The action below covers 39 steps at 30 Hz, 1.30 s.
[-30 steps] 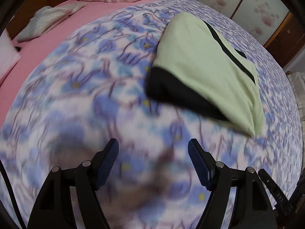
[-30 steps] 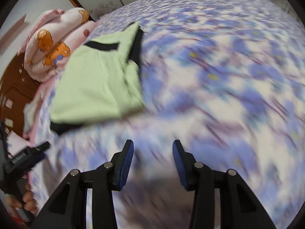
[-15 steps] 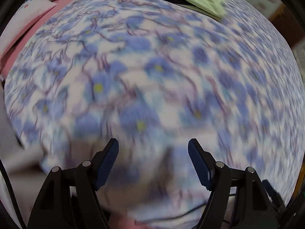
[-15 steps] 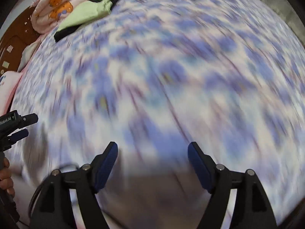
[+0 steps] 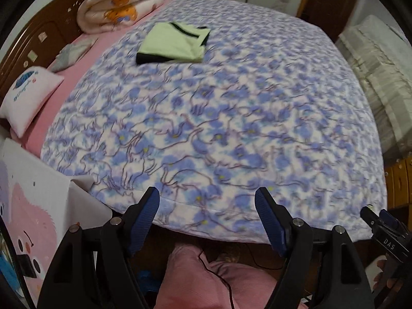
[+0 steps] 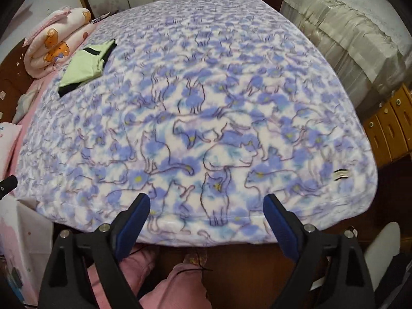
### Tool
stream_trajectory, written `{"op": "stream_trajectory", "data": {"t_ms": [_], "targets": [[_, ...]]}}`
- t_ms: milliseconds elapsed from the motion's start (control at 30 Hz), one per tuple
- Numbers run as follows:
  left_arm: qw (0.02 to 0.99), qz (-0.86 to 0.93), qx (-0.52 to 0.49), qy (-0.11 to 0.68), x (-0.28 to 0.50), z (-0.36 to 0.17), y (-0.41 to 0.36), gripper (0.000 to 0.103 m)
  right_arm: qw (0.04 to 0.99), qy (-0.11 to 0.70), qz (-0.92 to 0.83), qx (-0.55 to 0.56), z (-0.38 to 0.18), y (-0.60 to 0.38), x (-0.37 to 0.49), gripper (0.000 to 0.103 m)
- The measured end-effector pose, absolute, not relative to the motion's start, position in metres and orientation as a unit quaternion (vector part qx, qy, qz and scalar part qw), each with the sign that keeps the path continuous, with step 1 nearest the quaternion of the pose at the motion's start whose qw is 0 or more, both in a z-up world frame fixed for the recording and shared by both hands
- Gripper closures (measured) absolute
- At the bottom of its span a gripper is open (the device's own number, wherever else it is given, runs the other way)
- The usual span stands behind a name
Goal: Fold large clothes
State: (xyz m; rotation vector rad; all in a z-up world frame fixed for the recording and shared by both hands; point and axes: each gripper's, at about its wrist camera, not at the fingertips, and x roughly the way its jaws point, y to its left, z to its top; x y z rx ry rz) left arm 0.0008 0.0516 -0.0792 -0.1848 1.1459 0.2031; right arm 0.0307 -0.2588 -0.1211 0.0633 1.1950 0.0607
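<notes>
One green top (image 5: 175, 45) lies folded on the far side of the blanket (image 5: 231, 128), near the rolled quilt (image 5: 113, 7), so your folding looks done. Your left gripper (image 5: 207, 221) is wide and empty; your right gripper (image 6: 206, 225) is opening, nothing between its jaws. No containers show.

The bed (image 5: 33, 139) carried a blue cat-print blanket (image 5: 231, 118), with a folded green garment (image 5: 172, 45) lying flat near a rolled quilt (image 5: 113, 7).
</notes>
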Motion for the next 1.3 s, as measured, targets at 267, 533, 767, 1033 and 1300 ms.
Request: {"op": "stream_trajectory", "data": {"t_ms": [267,533,767,1033,1300], "targets": [[0.857,0.083,-0.036,0.508,-0.022,-0.010,-0.001,0.018,0.832,0.546,0.085,0.057,-0.042,-0.240,-0.006,0.006],[0.874,0.113,-0.018,0.472,-0.054,0.015,-0.021,0.009,0.872,0.486,0.061,-0.002,-0.004,-0.226,-0.047,0.005],[0.881,0.109,0.012,0.460,-0.063,0.014,-0.028,0.009,0.863,0.501,0.053,-0.028,-0.018,-0.212,-0.050,0.001],[0.863,0.099,0.000,0.496,-0.057,-0.015,-0.012,0.009,0.855,0.516,0.042,-0.035,-0.031,-0.199,-0.053,0.001],[0.864,0.083,-0.007,0.497,-0.054,-0.025,-0.006,0.009,0.853,0.517,0.034,-0.053,-0.041,-0.187,-0.047,0.001]]}}
